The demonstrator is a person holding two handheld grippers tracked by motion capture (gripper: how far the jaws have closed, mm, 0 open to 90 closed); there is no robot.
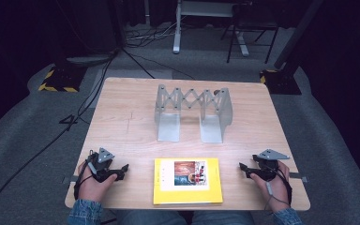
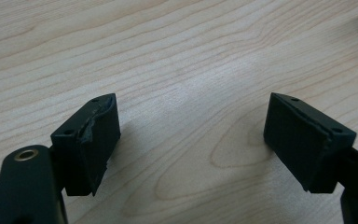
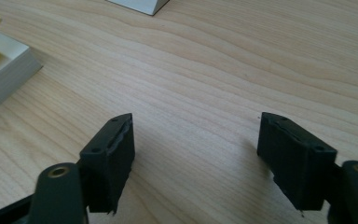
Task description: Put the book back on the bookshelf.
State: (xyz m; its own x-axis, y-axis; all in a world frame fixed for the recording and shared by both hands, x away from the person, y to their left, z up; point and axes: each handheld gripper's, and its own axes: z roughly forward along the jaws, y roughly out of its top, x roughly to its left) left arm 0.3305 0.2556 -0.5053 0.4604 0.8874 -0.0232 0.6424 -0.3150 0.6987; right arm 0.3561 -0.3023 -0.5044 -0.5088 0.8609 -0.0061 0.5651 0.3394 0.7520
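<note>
At the near edge of the light wooden table (image 1: 122, 122), midway across, I see a flat yellow book with a picture on its cover (image 1: 187, 180). Beyond it, toward the far side, stands a grey metal accordion-style rack (image 1: 193, 110). My left gripper (image 1: 120, 171) rests left of the book, my right gripper (image 1: 243, 169) right of it; both have jaws spread wide and grasp nothing.
</note>
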